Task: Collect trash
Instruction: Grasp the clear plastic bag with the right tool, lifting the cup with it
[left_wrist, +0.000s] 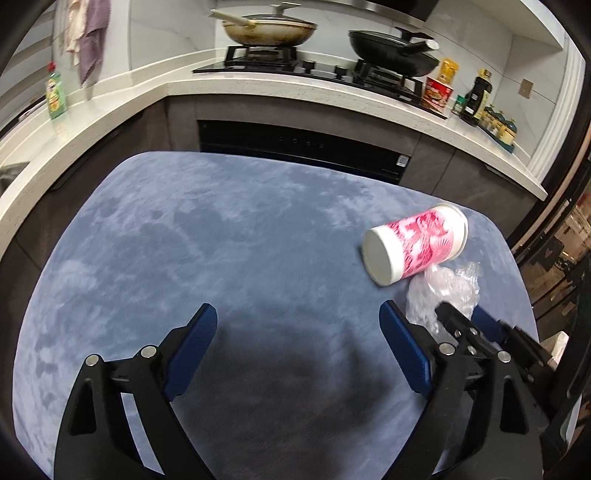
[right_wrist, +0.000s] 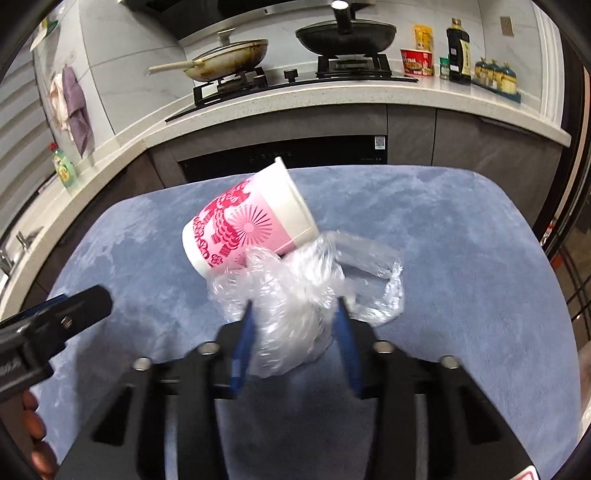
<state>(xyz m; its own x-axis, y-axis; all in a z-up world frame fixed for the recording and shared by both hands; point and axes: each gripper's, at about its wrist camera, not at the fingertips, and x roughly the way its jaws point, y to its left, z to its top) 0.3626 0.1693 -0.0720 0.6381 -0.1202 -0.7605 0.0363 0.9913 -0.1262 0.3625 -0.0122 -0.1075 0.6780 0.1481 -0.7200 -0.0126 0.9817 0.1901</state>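
Right tool (right_wrist: 293, 317) clenched on the plastic wrap (right_wrist: 295, 295), right against the cup (right_wrist: 247, 221) lying on its side on the blue bench (right_wrist: 461, 240). Left tool (left_wrist: 299, 328) spread wide, holding nothing, just beside.

The right tongs (right_wrist: 293, 325) pinch a crumpled clear bag (right_wrist: 291, 295) over the blue bench (right_wrist: 461, 258); a pink cup (right_wrist: 243, 225) lies on its side just behind, touching the bag.
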